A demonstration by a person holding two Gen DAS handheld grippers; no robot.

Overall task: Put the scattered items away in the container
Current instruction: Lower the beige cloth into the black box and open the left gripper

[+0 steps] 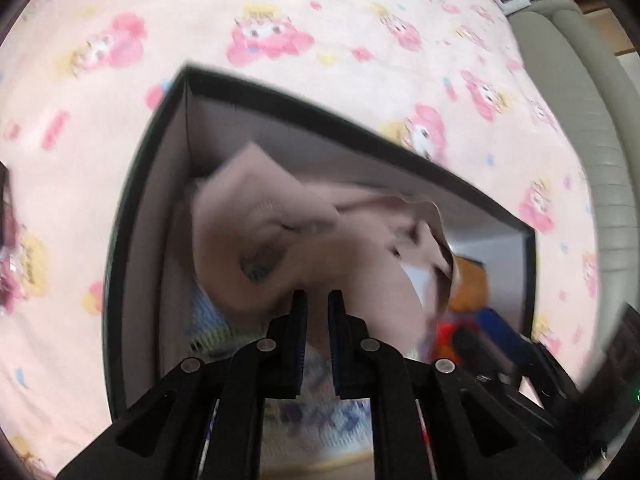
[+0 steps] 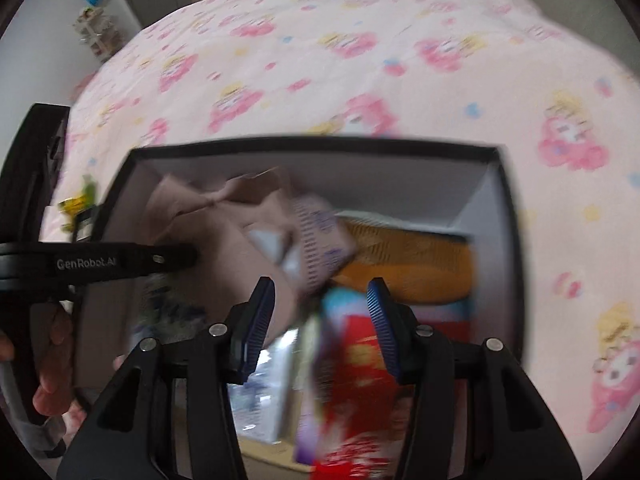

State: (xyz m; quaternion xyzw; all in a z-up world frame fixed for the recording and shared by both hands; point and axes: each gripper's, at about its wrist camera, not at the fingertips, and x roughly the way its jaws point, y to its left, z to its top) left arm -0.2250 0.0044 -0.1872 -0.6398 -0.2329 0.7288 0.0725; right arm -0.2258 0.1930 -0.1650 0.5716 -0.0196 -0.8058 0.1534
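A black-rimmed box (image 1: 280, 100) with grey inner walls sits on the pink bedspread; it also shows in the right wrist view (image 2: 320, 146). My left gripper (image 1: 318, 300) is over the box, shut on a beige cloth (image 1: 280, 240) that hangs into it. In the right wrist view the same cloth (image 2: 224, 232) lies at the box's left, with the left gripper's arm (image 2: 100, 262) reaching in. My right gripper (image 2: 320, 292) is open above the box, with nothing between its fingers. Inside lie an orange item (image 2: 408, 256), a red packet (image 2: 360, 360) and other blurred packets.
The pink cartoon-print bedspread (image 2: 320, 60) surrounds the box. A yellow-green item (image 2: 80, 200) lies on the bed left of the box. A grey padded headboard (image 1: 600, 140) is at the right in the left wrist view. Shelves (image 2: 96, 32) stand beyond the bed.
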